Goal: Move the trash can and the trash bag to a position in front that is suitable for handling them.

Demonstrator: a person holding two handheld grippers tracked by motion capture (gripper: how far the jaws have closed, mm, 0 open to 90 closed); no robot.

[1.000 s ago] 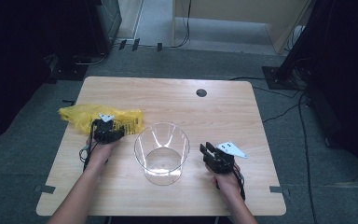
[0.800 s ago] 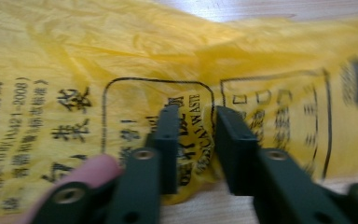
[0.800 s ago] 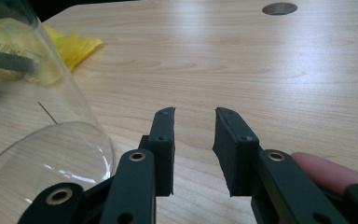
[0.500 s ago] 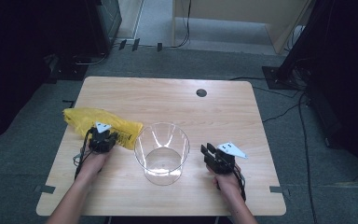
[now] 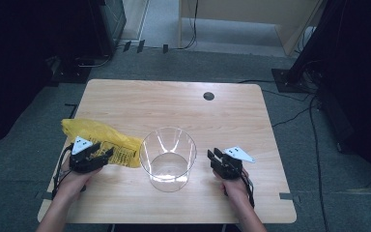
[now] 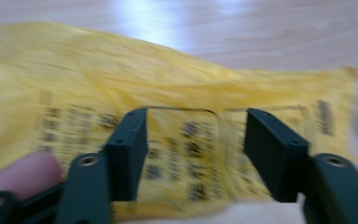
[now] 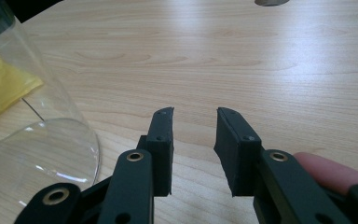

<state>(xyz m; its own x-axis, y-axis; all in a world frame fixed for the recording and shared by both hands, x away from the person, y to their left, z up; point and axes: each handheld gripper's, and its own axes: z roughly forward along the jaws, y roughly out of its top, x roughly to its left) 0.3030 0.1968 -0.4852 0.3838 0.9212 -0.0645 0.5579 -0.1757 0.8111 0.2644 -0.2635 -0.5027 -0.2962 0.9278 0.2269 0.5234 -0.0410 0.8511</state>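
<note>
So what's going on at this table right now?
A person sits at a wooden table with a gripper in each hand. The left gripper is over a yellow plastic bag, jaws open and straddling its printed part without pinching it. The right gripper rests open on bare wood, holding nothing. A clear glass bowl stands between them.

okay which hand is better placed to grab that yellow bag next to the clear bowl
Left. The left gripper hangs open right over the yellow bag, its jaws astride the printed part. The right gripper sits open over bare table, beyond the bowl.
</note>
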